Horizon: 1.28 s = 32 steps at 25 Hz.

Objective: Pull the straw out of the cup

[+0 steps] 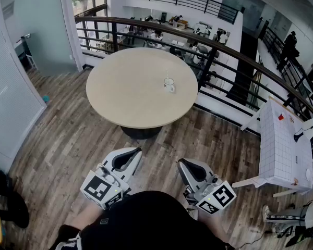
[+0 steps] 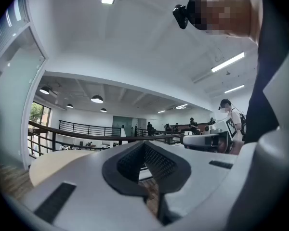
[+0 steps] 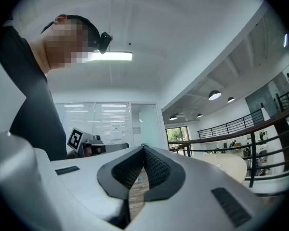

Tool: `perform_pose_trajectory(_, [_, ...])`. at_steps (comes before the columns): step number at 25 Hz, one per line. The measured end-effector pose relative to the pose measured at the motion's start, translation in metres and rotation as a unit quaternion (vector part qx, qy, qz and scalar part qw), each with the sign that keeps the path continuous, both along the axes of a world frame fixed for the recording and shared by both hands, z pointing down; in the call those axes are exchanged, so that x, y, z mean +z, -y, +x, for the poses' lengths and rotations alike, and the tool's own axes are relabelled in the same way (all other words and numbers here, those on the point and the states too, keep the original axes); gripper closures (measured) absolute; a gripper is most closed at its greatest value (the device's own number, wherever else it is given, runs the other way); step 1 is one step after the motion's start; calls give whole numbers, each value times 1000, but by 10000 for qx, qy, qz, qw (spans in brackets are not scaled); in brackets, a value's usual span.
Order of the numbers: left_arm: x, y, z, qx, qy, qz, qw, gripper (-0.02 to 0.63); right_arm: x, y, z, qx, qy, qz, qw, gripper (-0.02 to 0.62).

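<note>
A small clear cup [image 1: 169, 84] with a thin straw [image 1: 167, 76] stands right of centre on the round beige table [image 1: 125, 92]. Both grippers are held close to my body, well short of the table and over the wood floor. My left gripper [image 1: 139, 150] [image 2: 144, 143] has its jaws together with nothing between them. The jaws of my right gripper [image 1: 180, 162] [image 3: 144, 147] also meet, and they hold nothing. The two grippers point inward toward each other. The left gripper view catches the right gripper's marker cube [image 2: 229, 127], and the right gripper view catches the left one's [image 3: 75, 138].
A dark railing [image 1: 219, 46] curves behind the table, with a drop to a lower floor beyond. At the right stands a white gridded table [image 1: 281, 150] with small objects on it. A glass wall [image 1: 10, 87] runs along the left. Dark shoes [image 1: 10, 202] lie at lower left.
</note>
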<state>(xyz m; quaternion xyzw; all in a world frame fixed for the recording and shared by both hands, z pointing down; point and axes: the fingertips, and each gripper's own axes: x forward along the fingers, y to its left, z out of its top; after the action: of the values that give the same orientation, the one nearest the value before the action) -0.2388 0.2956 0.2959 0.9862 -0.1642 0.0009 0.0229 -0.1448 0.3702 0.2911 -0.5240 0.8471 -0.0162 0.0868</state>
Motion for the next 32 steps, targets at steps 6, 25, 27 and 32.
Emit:
perform_pose_trajectory(6, [5,1,1,40,39,-52,10000,598,3,3,0,-7,36,-62,10000,575])
perform_pose_trajectory(25, [11,-53,61,149,183,-10,9997,598,9,-72,57,-47,568,-160,9982,574])
perform_pose_trajectory(27, [12,-58,66,90,158,-90,9998,598,5,-84,62,-70,535,-146,9984,574])
perform_pose_trajectory(32, [10,-71,85,79,173,-57,9998,598,4,-103,81,-11,481,-134,9988,574])
